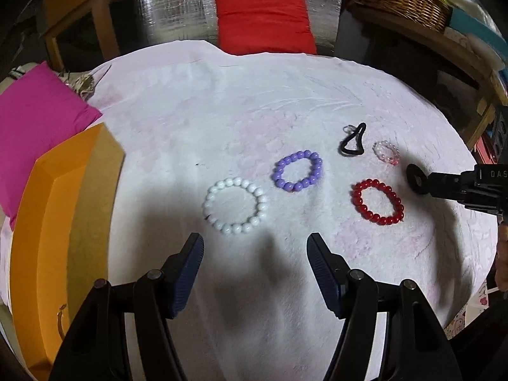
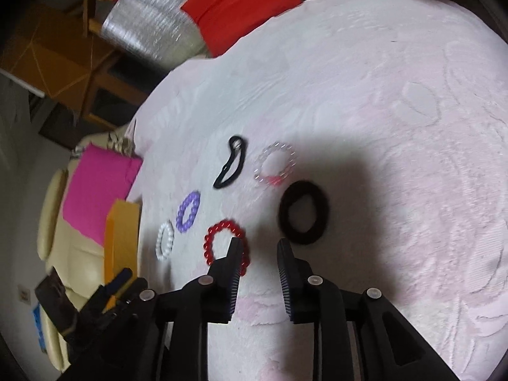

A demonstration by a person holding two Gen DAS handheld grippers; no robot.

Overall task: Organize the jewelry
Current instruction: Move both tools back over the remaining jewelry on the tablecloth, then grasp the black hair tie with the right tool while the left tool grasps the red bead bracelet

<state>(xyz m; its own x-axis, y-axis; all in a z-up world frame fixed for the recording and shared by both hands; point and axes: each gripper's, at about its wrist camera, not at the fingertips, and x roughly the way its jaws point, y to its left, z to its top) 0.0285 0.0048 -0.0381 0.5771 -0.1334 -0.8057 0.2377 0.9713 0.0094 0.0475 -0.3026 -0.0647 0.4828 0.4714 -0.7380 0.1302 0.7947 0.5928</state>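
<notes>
Pale pink blanket as work surface. Left gripper fingers spread, empty, above white bracelet. Right gripper fingers slightly parted, gripping nothing, beside black scrunchie and red bracelet. Purple bracelet, clear bracelet, black hair tie lie scattered. Likely early; nothing boxed.

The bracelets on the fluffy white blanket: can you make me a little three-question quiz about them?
1. True or false: the white bracelet touches the purple bracelet.
2. Which is nearest the right gripper? A white bracelet, B red bracelet, C purple bracelet.
3. Fill in: nothing is between the fingers of the left gripper, so its jaws stand ____.

Key: 1 false, they lie apart. 2 B. 3 open.
</notes>
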